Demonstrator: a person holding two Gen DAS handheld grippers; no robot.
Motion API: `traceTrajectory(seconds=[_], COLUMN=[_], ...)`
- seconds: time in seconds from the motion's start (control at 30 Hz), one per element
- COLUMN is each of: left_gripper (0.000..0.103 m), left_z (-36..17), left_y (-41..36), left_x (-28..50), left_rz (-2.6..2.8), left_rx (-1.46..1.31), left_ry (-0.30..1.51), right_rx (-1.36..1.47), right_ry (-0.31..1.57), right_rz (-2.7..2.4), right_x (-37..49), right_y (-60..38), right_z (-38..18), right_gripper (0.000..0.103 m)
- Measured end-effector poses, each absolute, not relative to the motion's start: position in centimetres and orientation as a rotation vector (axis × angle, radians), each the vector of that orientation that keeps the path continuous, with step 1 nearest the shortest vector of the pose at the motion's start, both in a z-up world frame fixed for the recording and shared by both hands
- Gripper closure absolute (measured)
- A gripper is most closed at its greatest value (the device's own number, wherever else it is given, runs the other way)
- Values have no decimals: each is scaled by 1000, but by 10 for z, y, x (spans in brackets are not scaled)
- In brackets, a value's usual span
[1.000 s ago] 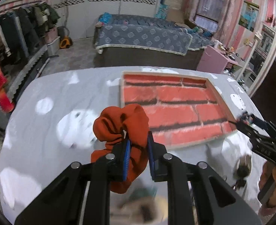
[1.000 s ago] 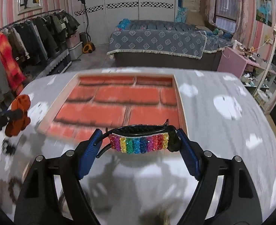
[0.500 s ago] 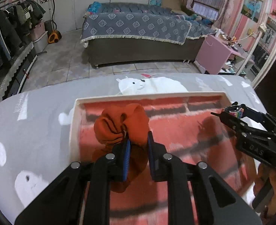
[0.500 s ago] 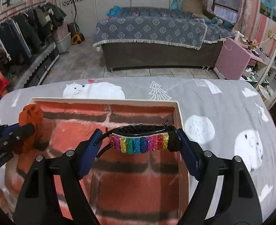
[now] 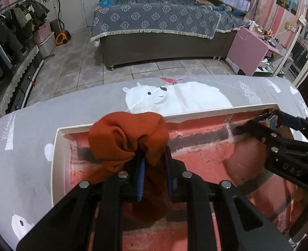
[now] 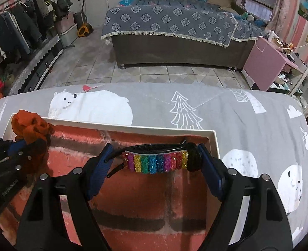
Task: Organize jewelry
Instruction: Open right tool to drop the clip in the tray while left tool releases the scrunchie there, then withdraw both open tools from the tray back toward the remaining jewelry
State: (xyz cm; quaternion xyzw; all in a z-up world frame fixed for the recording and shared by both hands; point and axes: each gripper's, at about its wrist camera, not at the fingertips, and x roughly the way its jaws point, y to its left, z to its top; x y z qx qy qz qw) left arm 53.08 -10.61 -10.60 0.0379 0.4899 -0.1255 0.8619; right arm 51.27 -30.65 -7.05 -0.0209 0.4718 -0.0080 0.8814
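Note:
My left gripper (image 5: 154,165) is shut on an orange fabric scrunchie (image 5: 128,138) and holds it over the far left corner of a shallow white-rimmed tray (image 5: 56,146) lined with a red brick pattern. My right gripper (image 6: 154,163) is shut on a black hair clip with a rainbow glitter strip (image 6: 156,162), held crosswise above the tray's far right corner (image 6: 213,138). The scrunchie (image 6: 30,127) and left gripper (image 6: 17,148) show at the left in the right wrist view. The right gripper (image 5: 267,123) with the clip shows at the right in the left wrist view.
The tray lies on a table under a grey cloth (image 6: 248,125) printed with polar bears and trees. The table's far edge is just beyond the tray. Past it are a tiled floor, a bed (image 6: 170,27) and a clothes rack (image 6: 17,31).
Both grippers have moved forward over the tray to its far side, each still holding its item. The scrunchie went to the far left corner, the clip to the far right corner.

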Motion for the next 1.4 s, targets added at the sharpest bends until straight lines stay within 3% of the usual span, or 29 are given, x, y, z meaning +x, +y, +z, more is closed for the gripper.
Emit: traceTrajectory(seconds=[0.17, 0.27, 0.4, 0.63, 0.7, 1.13, 1.4], left_gripper=[79, 65, 39, 30, 19, 13, 11], left_z=[-108, -106, -99, -66, -55, -18, -8], left_y=[-103, -99, -91, -78, -70, -18, 16], left_x=[531, 529, 523, 498, 487, 394, 326], left_rz=[-255, -235, -228, -230, -218, -159, -186], left_rx=[77, 86, 84, 62, 54, 42, 38], left_ry=[1032, 1034, 1030, 980, 950, 824, 760], right_rx=[-70, -54, -44, -38, -46, -158, -53], right_ry=[1014, 1031, 1017, 946, 904, 730, 708], right_rz=[-13, -15, -3, -10, -13, -64, -92], right_x=[509, 507, 500, 470, 454, 345, 268], right_y=[-304, -307, -310, -318, -318, -293, -297], right_z=[-80, -83, -74, -45, -33, 3, 1], right_gripper=[23, 23, 14, 5, 5, 4, 4])
